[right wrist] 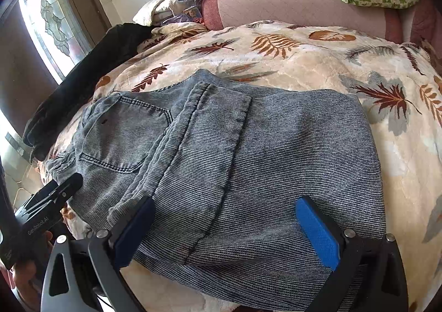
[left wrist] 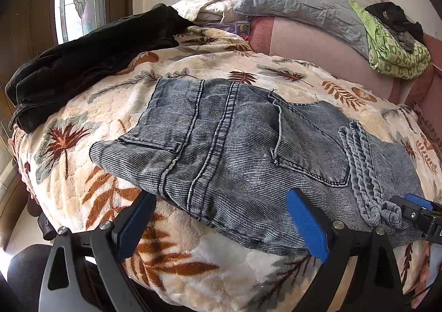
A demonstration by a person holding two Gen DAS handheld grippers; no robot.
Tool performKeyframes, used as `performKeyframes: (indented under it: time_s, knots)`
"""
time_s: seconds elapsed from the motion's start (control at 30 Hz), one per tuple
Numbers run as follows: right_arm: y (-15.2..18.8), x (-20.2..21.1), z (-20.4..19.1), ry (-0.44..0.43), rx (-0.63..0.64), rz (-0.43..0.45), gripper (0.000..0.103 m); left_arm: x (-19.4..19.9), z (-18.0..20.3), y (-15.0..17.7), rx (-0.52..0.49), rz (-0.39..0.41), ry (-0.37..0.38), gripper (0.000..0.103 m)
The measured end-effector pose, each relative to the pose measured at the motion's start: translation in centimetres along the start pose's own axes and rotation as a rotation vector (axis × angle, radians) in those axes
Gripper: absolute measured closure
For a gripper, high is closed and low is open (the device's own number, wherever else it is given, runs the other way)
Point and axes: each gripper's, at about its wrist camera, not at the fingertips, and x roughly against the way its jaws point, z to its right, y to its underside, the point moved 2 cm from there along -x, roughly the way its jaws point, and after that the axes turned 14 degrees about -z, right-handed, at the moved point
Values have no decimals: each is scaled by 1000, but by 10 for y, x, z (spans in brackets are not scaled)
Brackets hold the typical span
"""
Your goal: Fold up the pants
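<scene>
Denim pants [left wrist: 234, 146] lie folded on the bed's leaf-print blanket [left wrist: 83, 162], reaching its near edge; their underside is hidden. The left gripper [left wrist: 223, 225] hangs low at that edge, fingers spread wide, holding nothing, over the waist end. The right gripper [right wrist: 229, 234] likewise gapes empty above the leg fabric.

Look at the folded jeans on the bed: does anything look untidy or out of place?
Yes. The jeans are folded unevenly: a corner of a lower layer sticks out at the left, and the drawstring cords lie loose across the top instead of tucked in.
</scene>
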Motion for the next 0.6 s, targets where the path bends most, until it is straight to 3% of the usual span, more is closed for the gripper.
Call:
performKeyframes:
  time_s: [0.17, 0.37, 0.6]
  knots:
    - [1, 1, 2, -15, 1, 14, 0, 4, 0, 1, -12, 4, -1, 8]
    - [4, -3, -6, 54, 45, 26, 0, 6, -5, 1, -2, -14, 30, 8]
    - [4, -3, -7, 69, 40, 26, 0, 9, -8, 2, 2, -25, 62, 8]
